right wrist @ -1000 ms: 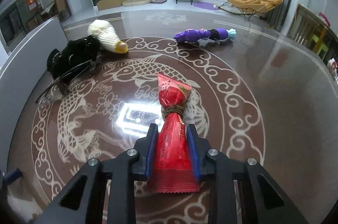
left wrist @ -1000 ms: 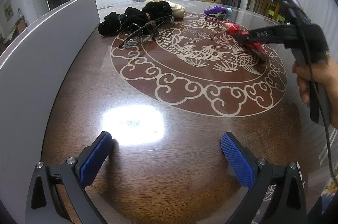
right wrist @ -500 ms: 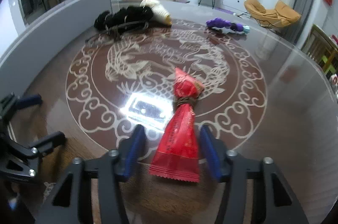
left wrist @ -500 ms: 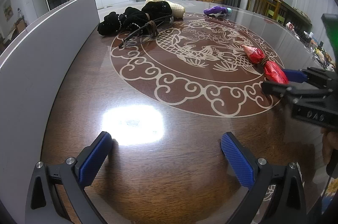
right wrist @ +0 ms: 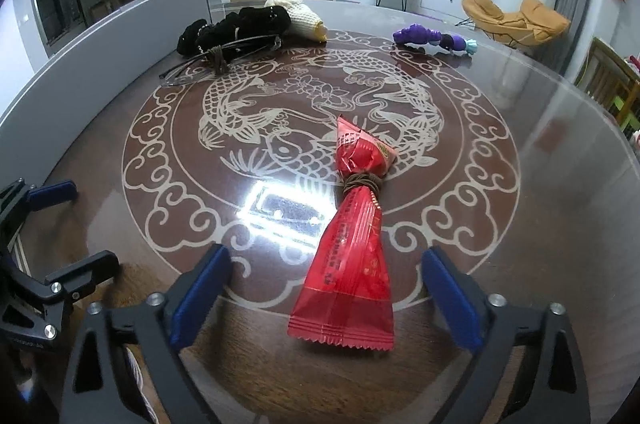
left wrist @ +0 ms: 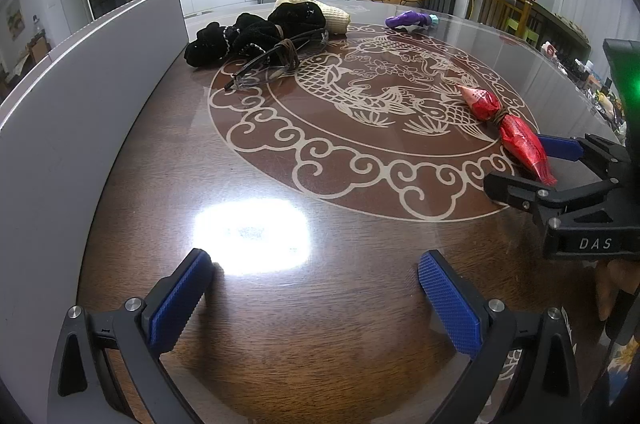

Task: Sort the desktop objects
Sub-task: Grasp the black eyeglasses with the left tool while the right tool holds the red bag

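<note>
A red snack packet point(right wrist: 352, 248), tied at its middle with a brown band, lies flat on the round wooden table point(right wrist: 520, 232). My right gripper point(right wrist: 328, 296) is open, its blue pads on either side of the packet's near end, not touching it. The packet also shows in the left wrist view point(left wrist: 508, 128) at the right, with my right gripper point(left wrist: 532, 164) beside it. My left gripper point(left wrist: 316, 300) is open and empty low over the near table. A black fabric bundle point(left wrist: 256, 32), a cream knitted item point(left wrist: 320, 8), glasses point(left wrist: 272, 64) and a purple toy point(left wrist: 408, 21) lie at the far side.
A grey upright panel point(left wrist: 80, 96) runs along the table's left edge. The far objects also show in the right wrist view: black bundle point(right wrist: 240, 28), cream item point(right wrist: 296, 12), purple toy point(right wrist: 432, 38). My left gripper point(right wrist: 52, 224) sits at that view's left edge.
My right gripper carried the red packet toward the near right of the table, set it down and opened its jaws wide. My left gripper has not moved.
</note>
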Action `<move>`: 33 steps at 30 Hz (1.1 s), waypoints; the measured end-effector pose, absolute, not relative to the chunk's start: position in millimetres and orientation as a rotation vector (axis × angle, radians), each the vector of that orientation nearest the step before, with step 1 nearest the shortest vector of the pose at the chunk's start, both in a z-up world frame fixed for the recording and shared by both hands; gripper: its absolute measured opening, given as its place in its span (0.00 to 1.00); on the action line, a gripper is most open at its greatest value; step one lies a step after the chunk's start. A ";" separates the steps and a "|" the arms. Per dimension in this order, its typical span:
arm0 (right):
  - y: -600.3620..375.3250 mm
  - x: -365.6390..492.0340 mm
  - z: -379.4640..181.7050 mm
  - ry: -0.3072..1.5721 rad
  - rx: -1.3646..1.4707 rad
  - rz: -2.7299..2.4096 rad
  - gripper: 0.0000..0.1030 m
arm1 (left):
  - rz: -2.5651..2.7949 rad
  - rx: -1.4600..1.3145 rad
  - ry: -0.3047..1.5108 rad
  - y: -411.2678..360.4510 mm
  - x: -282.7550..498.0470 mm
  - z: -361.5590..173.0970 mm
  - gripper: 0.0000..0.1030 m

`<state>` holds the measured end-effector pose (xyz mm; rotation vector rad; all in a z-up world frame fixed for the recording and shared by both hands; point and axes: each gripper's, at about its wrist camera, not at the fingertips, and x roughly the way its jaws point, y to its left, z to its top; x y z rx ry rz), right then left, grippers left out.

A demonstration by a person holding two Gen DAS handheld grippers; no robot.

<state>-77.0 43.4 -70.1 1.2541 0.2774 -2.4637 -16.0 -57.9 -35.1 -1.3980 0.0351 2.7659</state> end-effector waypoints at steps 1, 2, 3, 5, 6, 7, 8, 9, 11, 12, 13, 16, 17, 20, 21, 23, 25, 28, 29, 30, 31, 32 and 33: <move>43.1 -77.8 -70.5 0.276 1.260 -2.463 1.00 | 2.762 -1.399 0.037 -58.1 -15.8 -34.8 1.00; 43.5 -77.9 -70.2 0.275 1.261 -2.464 1.00 | 2.751 -1.400 0.042 -58.3 -16.3 -34.7 1.00; 43.7 -77.9 -70.2 0.275 1.262 -2.463 1.00 | 2.724 -1.406 0.058 -58.5 -18.5 -34.5 1.00; 44.5 -77.6 -69.2 0.274 1.263 -2.464 1.00 | 2.653 -1.412 0.110 -65.1 -31.5 -33.7 1.00; 44.4 -77.5 -69.1 0.275 1.263 -2.465 1.00 | 2.648 -1.416 0.114 -69.4 -36.7 -33.7 1.00; 44.2 -78.0 -69.7 0.275 1.263 -2.465 1.00 | 2.655 -1.435 0.105 -80.9 -48.8 -33.3 1.00; 44.4 -77.8 -69.3 0.275 1.263 -2.465 1.00 | 2.668 -1.448 0.091 -89.1 -56.6 -32.9 1.00; 44.2 -77.8 -69.4 0.275 1.263 -2.465 1.00 | 2.691 -1.463 0.068 -100.2 -67.3 -32.5 1.00; 44.1 -78.1 -69.9 0.275 1.263 -2.465 1.00 | 2.720 -1.480 0.040 -113.1 -83.3 -32.3 1.00; 44.2 -77.9 -69.5 0.275 1.263 -2.465 1.00 | 2.725 -1.486 0.033 -116.3 -90.0 -32.1 1.00; 44.0 -78.1 -69.9 0.275 1.263 -2.465 1.00 | 2.724 -1.491 0.034 -117.4 -98.5 -32.4 1.00; 44.0 -78.0 -69.9 0.275 1.263 -2.465 1.00 | 2.700 -1.468 0.064 -110.8 -124.9 -31.9 1.00; 44.0 -78.0 -69.9 0.275 1.263 -2.465 1.00 | 2.694 -1.468 0.068 -107.9 -136.4 -31.7 1.00; 44.1 -78.1 -70.0 0.276 1.263 -2.466 1.00 | 2.691 -1.500 0.052 -100.7 -167.3 -30.9 1.00; 44.1 -78.1 -69.8 0.275 1.263 -2.466 1.00 | 2.683 -1.496 0.054 -95.9 -172.4 -30.5 1.00; 44.4 -78.1 -69.5 0.276 1.263 -2.466 1.00 | 2.661 -1.476 0.090 -85.3 -183.8 -30.1 0.97; 44.3 -78.5 -70.0 0.275 1.263 -2.466 1.00 | 2.671 -1.416 0.109 -78.4 -184.6 -24.0 0.65; 44.4 -78.6 -69.9 0.276 1.262 -2.466 1.00 | 2.665 -1.412 0.069 -77.5 -177.8 -18.3 0.25; 44.4 -78.7 -69.9 0.276 1.262 -2.466 1.00 | 2.667 -1.400 0.071 -77.0 -168.6 -18.6 0.25; 44.4 -78.6 -69.8 0.276 1.262 -2.466 1.00 | 2.677 -1.391 0.084 -76.8 -159.6 -19.3 0.25; 44.4 -78.5 -69.6 0.276 1.262 -2.466 1.00 | 2.686 -1.381 0.086 -77.2 -147.0 -19.8 0.25; 44.3 -78.7 -70.0 0.276 1.262 -2.466 1.00 | 2.689 -1.371 0.067 -77.8 -130.3 -19.3 0.25; 44.4 -78.6 -70.0 0.276 1.263 -2.466 1.00 | 2.684 -1.363 0.050 -79.0 -112.1 -19.0 0.25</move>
